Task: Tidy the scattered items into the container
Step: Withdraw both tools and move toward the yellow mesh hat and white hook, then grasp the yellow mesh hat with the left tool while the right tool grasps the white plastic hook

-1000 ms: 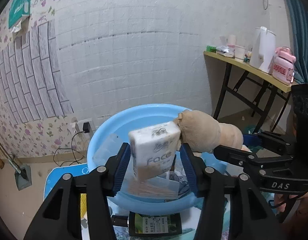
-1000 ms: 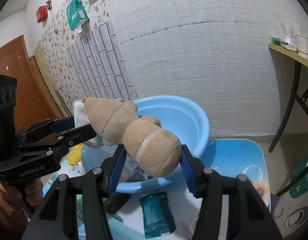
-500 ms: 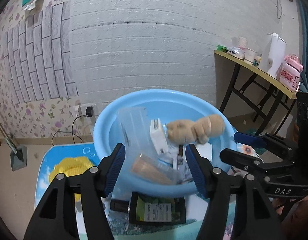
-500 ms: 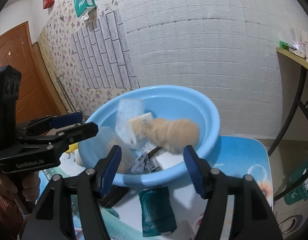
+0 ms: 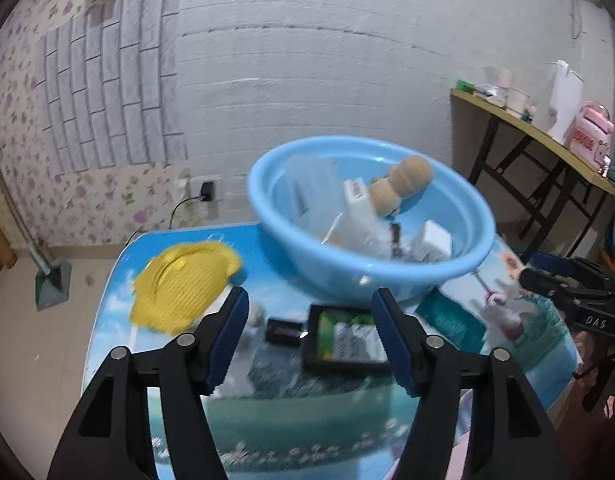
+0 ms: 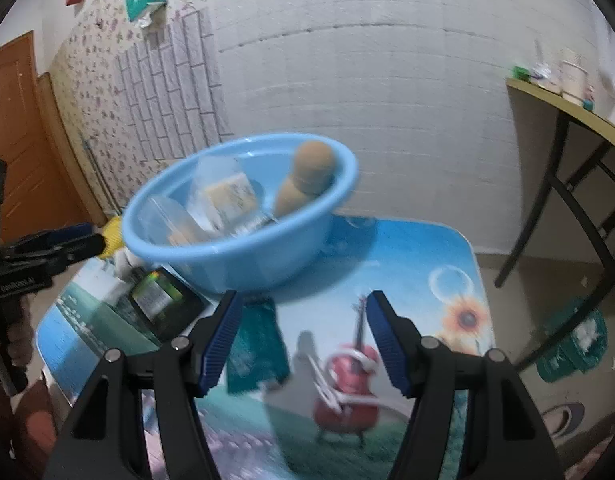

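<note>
The blue basin [image 5: 371,268] sits toward the back of the small picture-printed table [image 6: 427,280], near the wall, and it already holds a fair pile: a tan plush toy [image 5: 403,188] leaning against the far side, a white pack [image 5: 359,196], clear bags and a small white box. So a good part of the tidying looks done. Left out on the table, as far as I can see, are a dark flat package with a green label [image 5: 347,340] just in front of the basin, a teal packet [image 6: 255,348] beside it and a yellow thing [image 5: 183,284] off to one side. The left gripper [image 5: 311,340] is empty, its jaws opening above the dark package; the right gripper [image 6: 301,340] stands released with nothing between its pads, just above the teal packet. The table's front and side edges are close, the two grippers work near each other, but the space above the basin is free
</note>
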Available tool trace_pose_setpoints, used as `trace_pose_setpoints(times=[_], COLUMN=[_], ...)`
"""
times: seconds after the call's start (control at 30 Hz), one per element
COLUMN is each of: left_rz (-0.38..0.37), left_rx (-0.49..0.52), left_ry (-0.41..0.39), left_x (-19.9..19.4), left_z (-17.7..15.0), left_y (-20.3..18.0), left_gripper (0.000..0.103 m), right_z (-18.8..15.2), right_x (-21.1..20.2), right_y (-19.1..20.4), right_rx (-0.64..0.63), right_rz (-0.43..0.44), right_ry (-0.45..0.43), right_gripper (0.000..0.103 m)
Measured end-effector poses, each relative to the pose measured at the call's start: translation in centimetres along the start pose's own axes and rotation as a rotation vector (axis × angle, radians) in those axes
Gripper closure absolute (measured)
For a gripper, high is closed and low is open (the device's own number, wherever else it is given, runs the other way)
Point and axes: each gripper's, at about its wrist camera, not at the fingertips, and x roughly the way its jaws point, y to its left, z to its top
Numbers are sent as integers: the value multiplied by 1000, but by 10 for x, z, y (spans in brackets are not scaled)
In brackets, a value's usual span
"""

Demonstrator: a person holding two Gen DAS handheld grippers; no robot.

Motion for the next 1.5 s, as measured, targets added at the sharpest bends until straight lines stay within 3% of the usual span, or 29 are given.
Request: trace_pose_setpoints(times=[0.23, 0.6, 0.67, 0.73, 0.8, 1.2, 1.5], left_rz=[57, 114, 124, 139, 147, 181, 115], left_rx=[-50, -118, -132, -152, -163, -70, -29], left_ry=[33, 86, 93, 91, 81, 97, 139], left_x=[2, 14, 16, 17, 18, 51, 89], left_z=[-20, -38, -40, -40, -38, -5, 10], left_y=[29, 60, 66, 71, 77, 100, 104], left_gripper=[35, 35, 31, 17, 16, 12, 5], right_z=[-20, -36, -38, -40, -40, -40, -38], right_x=[3, 21, 23, 25, 26, 37, 47], right_y=[-19, -15, -15, -14, -13, -11, -13], right_rx=[44, 15, 12, 8, 8, 5, 3], right_rz=[-36, -87, -88, -89, -83, -114, -131], right_ry=[61, 134, 143, 151, 156, 186, 215], right_gripper=[39, 39, 39, 39, 39, 39, 39])
